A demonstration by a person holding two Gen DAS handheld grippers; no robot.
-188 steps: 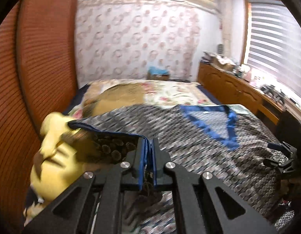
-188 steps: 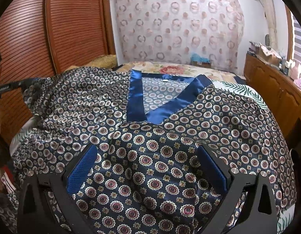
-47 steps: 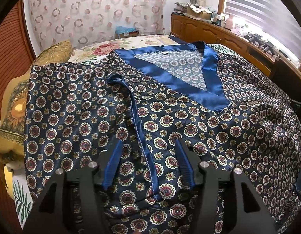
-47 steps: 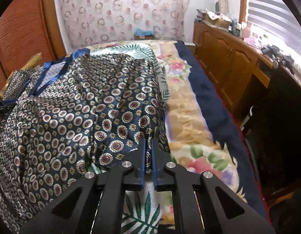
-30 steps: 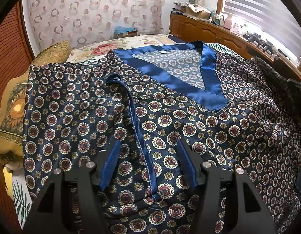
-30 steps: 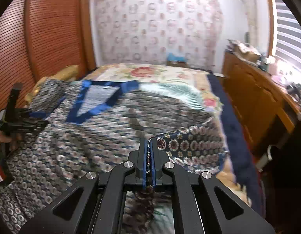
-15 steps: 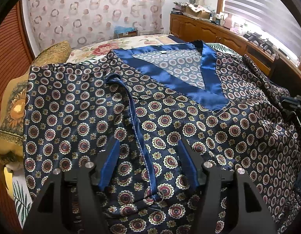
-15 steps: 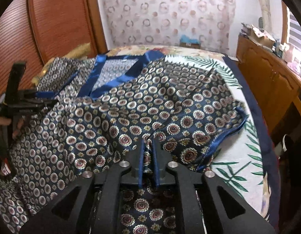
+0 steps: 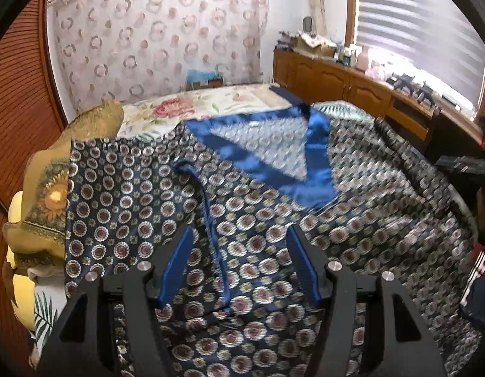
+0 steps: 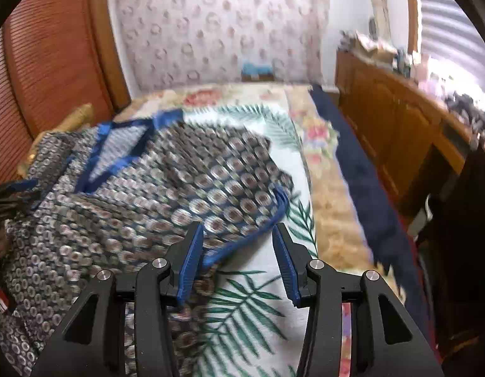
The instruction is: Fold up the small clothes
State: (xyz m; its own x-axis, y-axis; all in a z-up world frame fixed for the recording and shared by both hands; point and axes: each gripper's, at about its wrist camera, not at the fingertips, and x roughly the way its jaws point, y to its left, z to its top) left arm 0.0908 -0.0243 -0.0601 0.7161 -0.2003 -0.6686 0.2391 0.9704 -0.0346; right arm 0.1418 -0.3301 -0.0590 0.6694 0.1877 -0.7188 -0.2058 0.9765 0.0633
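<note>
A patterned navy shirt (image 9: 261, 220) with a blue satin collar (image 9: 274, 163) lies spread on the bed (image 10: 261, 286), one sleeve folded over its front. The left gripper (image 9: 239, 260) hangs above the shirt, jaws apart and holding nothing. The right gripper (image 10: 237, 257) is opening over the shirt's blue-edged hem (image 10: 252, 238), its pads clear of the cloth

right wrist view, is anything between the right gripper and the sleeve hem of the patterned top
Nothing visible. The right gripper, jaws opening, hangs directly over the patterned top's blue-trimmed sleeve hem, unpinched on the bedspread.
</note>
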